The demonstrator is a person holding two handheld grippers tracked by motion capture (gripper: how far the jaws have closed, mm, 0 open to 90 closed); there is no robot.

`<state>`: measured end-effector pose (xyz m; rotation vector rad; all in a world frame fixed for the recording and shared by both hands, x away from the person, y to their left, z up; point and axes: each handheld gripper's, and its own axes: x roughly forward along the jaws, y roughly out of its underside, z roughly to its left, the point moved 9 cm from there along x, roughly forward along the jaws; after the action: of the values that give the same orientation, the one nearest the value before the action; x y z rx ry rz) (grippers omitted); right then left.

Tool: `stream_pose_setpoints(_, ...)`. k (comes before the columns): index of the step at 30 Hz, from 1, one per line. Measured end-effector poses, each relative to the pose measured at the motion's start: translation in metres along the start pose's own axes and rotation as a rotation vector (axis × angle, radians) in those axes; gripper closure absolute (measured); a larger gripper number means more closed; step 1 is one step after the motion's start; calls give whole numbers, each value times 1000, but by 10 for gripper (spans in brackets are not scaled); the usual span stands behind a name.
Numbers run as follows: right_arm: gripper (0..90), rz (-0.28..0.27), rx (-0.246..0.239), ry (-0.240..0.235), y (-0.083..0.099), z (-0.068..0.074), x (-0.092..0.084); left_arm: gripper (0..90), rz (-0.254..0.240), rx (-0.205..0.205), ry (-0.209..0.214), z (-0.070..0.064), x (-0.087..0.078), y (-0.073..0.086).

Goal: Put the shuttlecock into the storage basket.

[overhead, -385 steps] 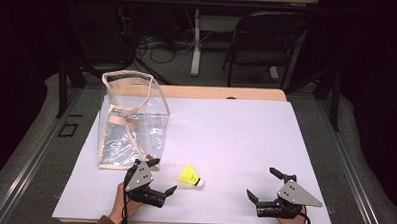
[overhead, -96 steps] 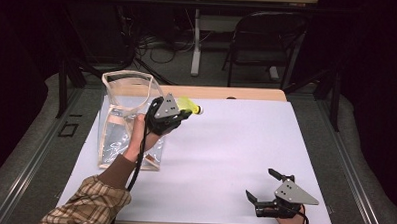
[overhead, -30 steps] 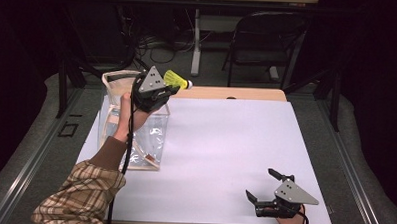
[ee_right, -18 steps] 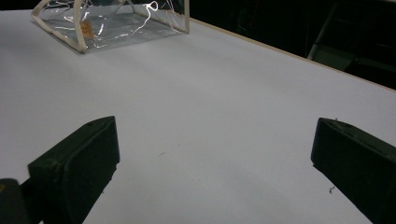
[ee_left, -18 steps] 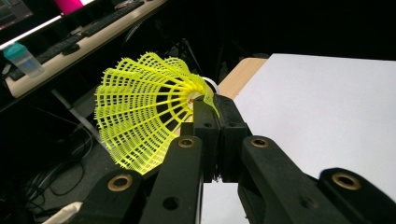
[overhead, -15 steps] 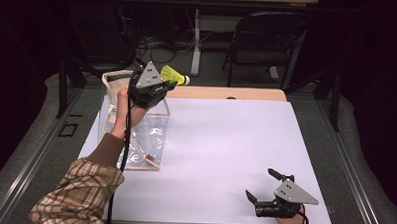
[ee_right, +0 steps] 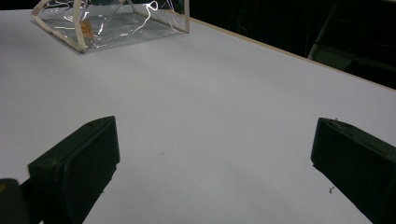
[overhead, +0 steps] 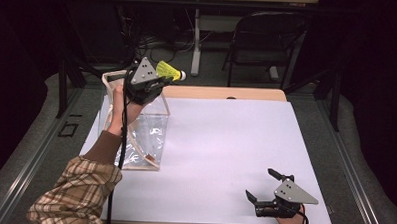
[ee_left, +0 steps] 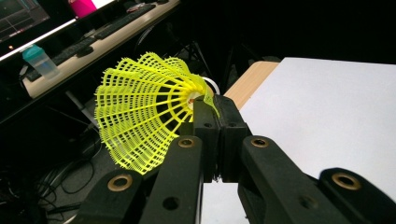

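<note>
In the high view, the left tool (overhead: pixel 160 79) is seen raised above the far rim of the clear plastic open-topped bag with pale trim (overhead: pixel 135 135), which stands at the left side of the white-covered table (overhead: pixel 225 148); a yellow plastic mesh shuttlecock with a white cork tip (overhead: pixel 169 71) is held in it, the tip pointing right. Against the earlier high views, the shuttlecock has been lifted from the near part of the table and carried up to the bag; in the last half second it has shifted only a little. It is therefore judged that the carry is nearly done and that a drop into the bag's open mouth is what remains; the shuttlecock appears to hang over the far right corner rather than the middle of the mouth. The right tool (overhead: pixel 263 194) is rested at the near right corner of the table, as before, its jaws spread wide and empty.

In the left gripper view, the jaws are seen closed narrowly on the shuttlecock's (ee_left: pixel 144 116) neck, the skirt fanning to the left.

In the right gripper view, wide empty jaws are seen over bare table (ee_right: pixel 210 93); the bag (ee_right: pixel 112 23) lies well apart, at the far left.
</note>
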<state>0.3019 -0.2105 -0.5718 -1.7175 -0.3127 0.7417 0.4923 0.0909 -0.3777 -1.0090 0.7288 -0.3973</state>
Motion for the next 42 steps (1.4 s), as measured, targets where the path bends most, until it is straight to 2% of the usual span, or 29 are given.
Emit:
stream_pose_setpoints(9, 6, -1, 0, -2, 0, 1, 0, 892, -11, -10, -35, 12, -10, 0)
stream_pose_setpoints(15, 6, 1, -3, -1, 0, 0, 0, 892, -20, -29, -78, 27, -22, 3)
stream_pose_setpoints(22, 6, 3, 2, -1, 0, 0, 1, 892, -17, -44, -109, 39, -32, 8)
stream_pose_setpoints(42, 5, 1, -7, -1, 0, 0, 0, 892, -15, -63, -153, 55, -48, 16)
